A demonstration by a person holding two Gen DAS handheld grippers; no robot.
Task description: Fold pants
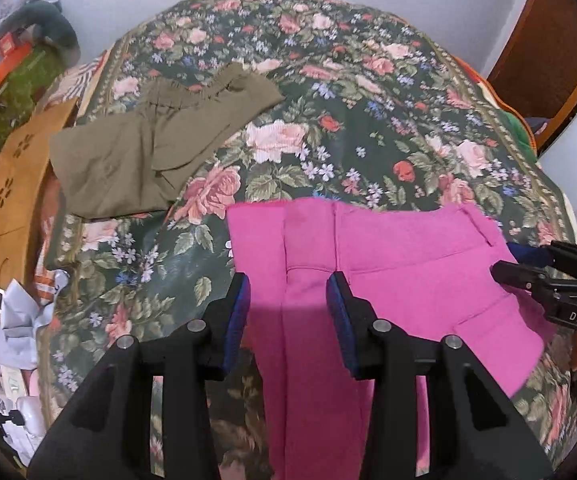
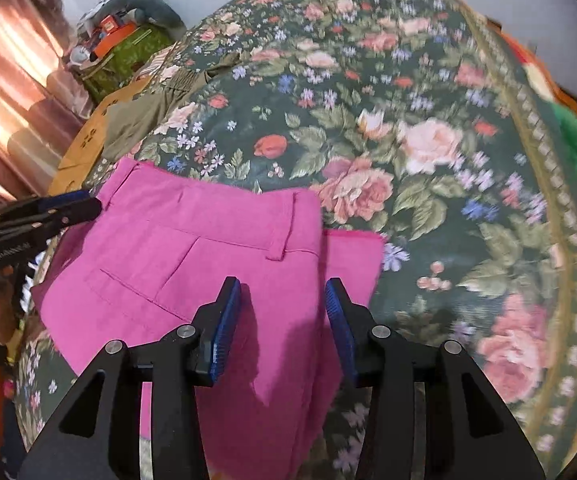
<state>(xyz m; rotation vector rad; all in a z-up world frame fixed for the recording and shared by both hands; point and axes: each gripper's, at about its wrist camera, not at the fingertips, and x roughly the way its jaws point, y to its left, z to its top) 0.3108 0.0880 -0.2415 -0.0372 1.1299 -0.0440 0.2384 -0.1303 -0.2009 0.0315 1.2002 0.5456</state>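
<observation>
Pink pants [image 1: 368, 256] flat beneath both open tongs [image 1: 288, 284] [image 2: 284, 292].

Pants [image 1: 368, 248] plain bright pink, no pattern; second garment [image 1: 156, 148] plain olive-khaki. Bedspread [image 1: 368, 100] dark green ground, printed with pink and red roses, small blue and white flowers, green leaves, tan patterned border. Both grippers black with blue pads [image 2: 224, 328]; board [image 1: 12, 200] at bed's edge tan-brown with flower-shaped cut-outs.
</observation>
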